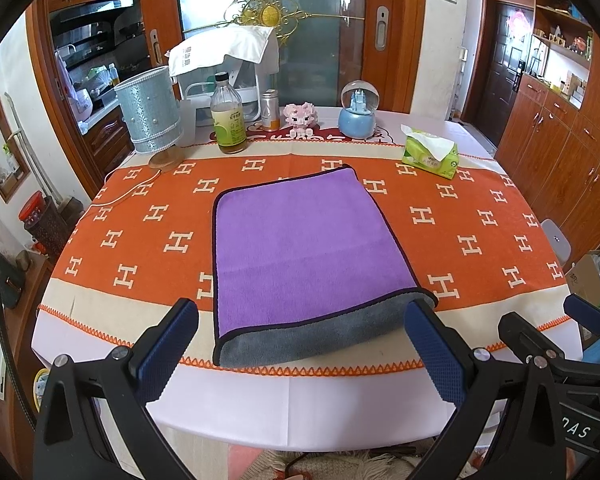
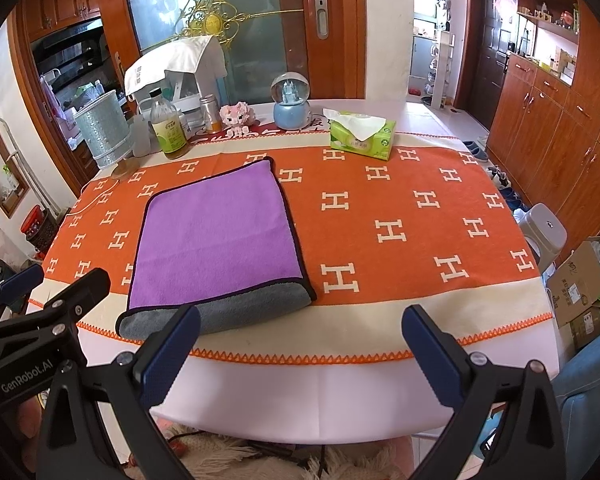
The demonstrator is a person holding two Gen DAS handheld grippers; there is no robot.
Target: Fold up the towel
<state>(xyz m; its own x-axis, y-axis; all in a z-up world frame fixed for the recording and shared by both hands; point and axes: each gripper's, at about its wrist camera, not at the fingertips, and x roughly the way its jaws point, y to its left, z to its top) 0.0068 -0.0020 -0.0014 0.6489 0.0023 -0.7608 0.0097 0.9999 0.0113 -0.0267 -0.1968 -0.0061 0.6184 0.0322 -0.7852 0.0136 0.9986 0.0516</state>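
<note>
Jaws released at the near edge, towel lying folded

Left gripper (image 1: 298, 344) hovers with its jaws spread wide and nothing between them; its blue pads (image 1: 168, 350) frame the near end of the towel (image 1: 296, 248) without touching it. Right gripper (image 2: 300, 348) is likewise released, jaws wide apart, held just right of the towel's near corner and over the white border of the worktop (image 2: 300, 396). Each gripper shows at the edge of the other's view.

The towel lies flat on the orange blanket with white H shapes (image 2: 380, 200), which covers the worktop. It is doubled over: a purple layer with dark piping sits on top, and a strip of its grey underside (image 1: 300, 340) sticks out along the near edge, toward the grippers.

Beyond the towel, at the far side of the worktop, stand a row of things. A green tissue pack (image 2: 362, 136) sits far right of the towel, with a blue snow globe (image 2: 292, 100) to its left. A pink toy figure (image 2: 236, 116) and a small tin (image 2: 209, 112) come next. Far left of the towel are a glass bottle with a green label (image 2: 168, 128) and a silver lamp with a pearl-trimmed shade (image 2: 104, 132).
</note>
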